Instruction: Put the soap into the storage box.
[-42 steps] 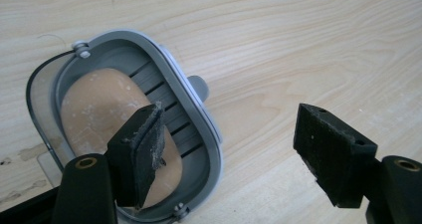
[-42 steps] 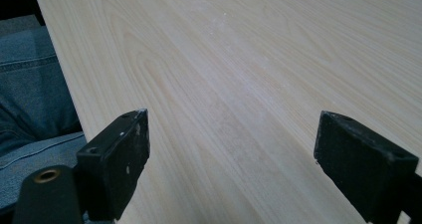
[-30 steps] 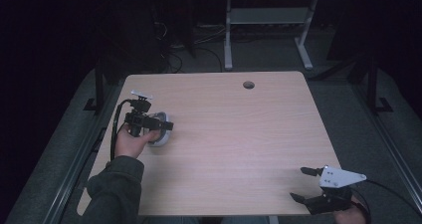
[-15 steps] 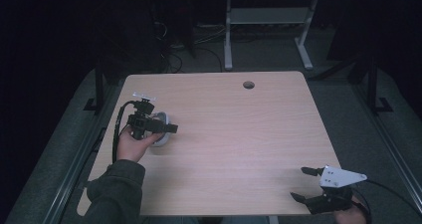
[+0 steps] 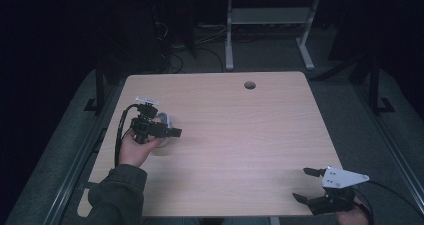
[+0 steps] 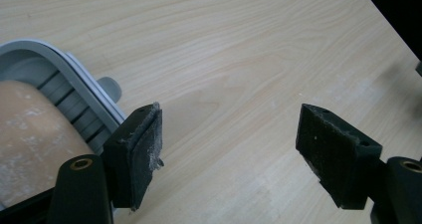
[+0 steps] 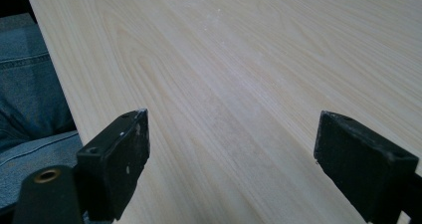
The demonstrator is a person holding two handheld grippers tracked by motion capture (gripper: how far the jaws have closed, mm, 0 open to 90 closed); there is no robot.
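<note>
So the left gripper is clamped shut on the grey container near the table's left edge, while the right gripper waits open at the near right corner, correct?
Not quite. The left gripper is not clamped on the grey container: the left gripper view shows its jaws apart over bare table, having just been opening, with the container beside one jaw. The rest holds: the container is near the left edge, and the right gripper waits open at the near right corner.

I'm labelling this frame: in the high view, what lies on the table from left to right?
left gripper beside a grey round thing → cable hole → right gripper
</note>
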